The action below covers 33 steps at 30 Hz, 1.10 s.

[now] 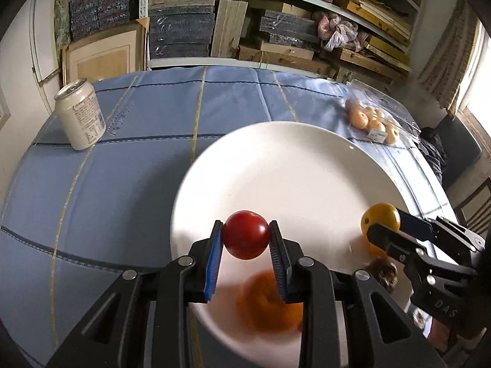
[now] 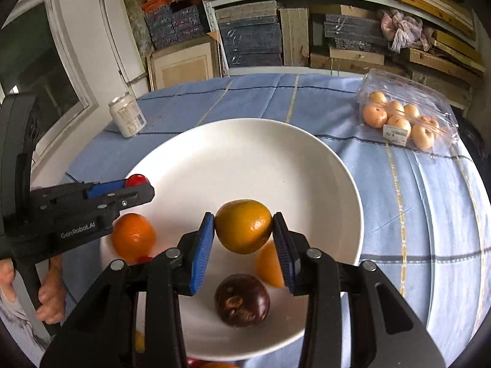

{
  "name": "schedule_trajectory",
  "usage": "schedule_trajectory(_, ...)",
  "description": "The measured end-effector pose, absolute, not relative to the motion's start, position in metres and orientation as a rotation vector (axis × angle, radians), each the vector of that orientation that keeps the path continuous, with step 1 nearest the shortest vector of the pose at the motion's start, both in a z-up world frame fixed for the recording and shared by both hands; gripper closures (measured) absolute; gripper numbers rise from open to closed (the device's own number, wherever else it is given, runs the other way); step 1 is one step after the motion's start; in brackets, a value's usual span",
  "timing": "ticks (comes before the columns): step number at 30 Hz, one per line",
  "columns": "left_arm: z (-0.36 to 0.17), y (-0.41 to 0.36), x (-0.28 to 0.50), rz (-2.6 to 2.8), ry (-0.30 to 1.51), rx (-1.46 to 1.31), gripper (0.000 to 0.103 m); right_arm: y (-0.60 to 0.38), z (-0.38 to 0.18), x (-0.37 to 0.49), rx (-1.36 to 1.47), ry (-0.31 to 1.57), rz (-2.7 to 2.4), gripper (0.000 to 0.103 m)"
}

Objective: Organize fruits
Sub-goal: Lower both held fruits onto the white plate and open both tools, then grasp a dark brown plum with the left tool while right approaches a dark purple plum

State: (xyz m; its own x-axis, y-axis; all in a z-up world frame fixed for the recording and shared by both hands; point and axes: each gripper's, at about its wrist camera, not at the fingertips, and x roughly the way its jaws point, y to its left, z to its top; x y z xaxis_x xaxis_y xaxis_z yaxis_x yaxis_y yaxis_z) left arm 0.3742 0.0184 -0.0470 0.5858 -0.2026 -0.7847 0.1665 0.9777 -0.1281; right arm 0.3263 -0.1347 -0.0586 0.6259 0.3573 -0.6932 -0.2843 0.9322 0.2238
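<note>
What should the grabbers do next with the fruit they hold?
Probably lower both and let go. The left gripper holds a red tomato and the right gripper an orange, both above the white plate.

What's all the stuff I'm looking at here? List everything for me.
red fruit: one, red, clamped in the left gripper above the plate
yellow-green citrus: one, clamped in the right gripper above the plate
oranges: two, orange, on the plate's near part
dark fruit: one, purple-brown, on the plate's near edge
plate: one, white, mid-table
can: one, cream, upright, far left of table
bag of small fruit: one, clear plastic, pale orange fruit, far right
tablecloth: one, blue, lined
shelves: stacked boxes and boards behind
left gripper: black, blue pads
right gripper: black, blue pads
hand: one, grasping the left gripper's handle
</note>
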Motion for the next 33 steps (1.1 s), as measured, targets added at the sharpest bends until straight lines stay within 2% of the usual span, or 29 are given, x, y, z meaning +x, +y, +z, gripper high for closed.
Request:
schedule_trajectory(2, -0.048, 0.019, 0.375, -0.211, 0.912, -0.043, 0.068, -0.133, -0.060, 0.328, 0.096, 0.829, 0.384, 0.063)
schedule_trajectory(3, -0.048, 0.018, 0.375, -0.201, 0.906, -0.031, 0.055, -0.134, -0.058, 0.326, 0.096, 0.818, 0.368, 0.060)
schedule_trajectory(4, -0.047, 0.017, 0.373, -0.191, 0.899, -0.024, 0.046, -0.136, -0.055, 0.325, 0.096, 0.802, 0.358, 0.056)
schedule_trajectory(12, -0.009, 0.056, 0.314, -0.151, 0.830, -0.127, 0.045, -0.164, -0.019, 0.257, 0.174, 0.679, 0.362, 0.056)
schedule_trajectory(14, -0.005, 0.064, 0.287, -0.141, 0.815, -0.151, 0.042, -0.173, -0.022, 0.231, 0.200, 0.658, 0.352, 0.048)
schedule_trajectory(17, -0.012, 0.067, 0.238, -0.124, 0.788, -0.138, 0.040, -0.185, -0.036, 0.195, 0.220, 0.642, 0.327, 0.046)
schedule_trajectory(20, -0.025, 0.061, 0.213, -0.110, 0.780, -0.110, 0.034, -0.193, -0.046, 0.170, 0.224, 0.641, 0.293, 0.046)
schedule_trajectory(22, -0.037, 0.055, 0.208, -0.104, 0.805, -0.097, 0.034, -0.199, -0.046, 0.157, 0.235, 0.614, 0.279, 0.046)
schedule_trajectory(25, -0.044, 0.048, 0.212, -0.119, 0.840, -0.081, 0.033, -0.210, -0.047, 0.149, 0.270, 0.589, 0.257, 0.034)
schedule_trajectory(26, -0.045, 0.048, 0.214, -0.121, 0.845, -0.075, 0.033, -0.213, -0.048, 0.150, 0.282, 0.591, 0.253, 0.033)
schedule_trajectory(33, -0.059, 0.039, 0.232, -0.160, 0.918, -0.090, 0.030, -0.237, -0.056, 0.164, 0.399, 0.654, 0.256, 0.033)
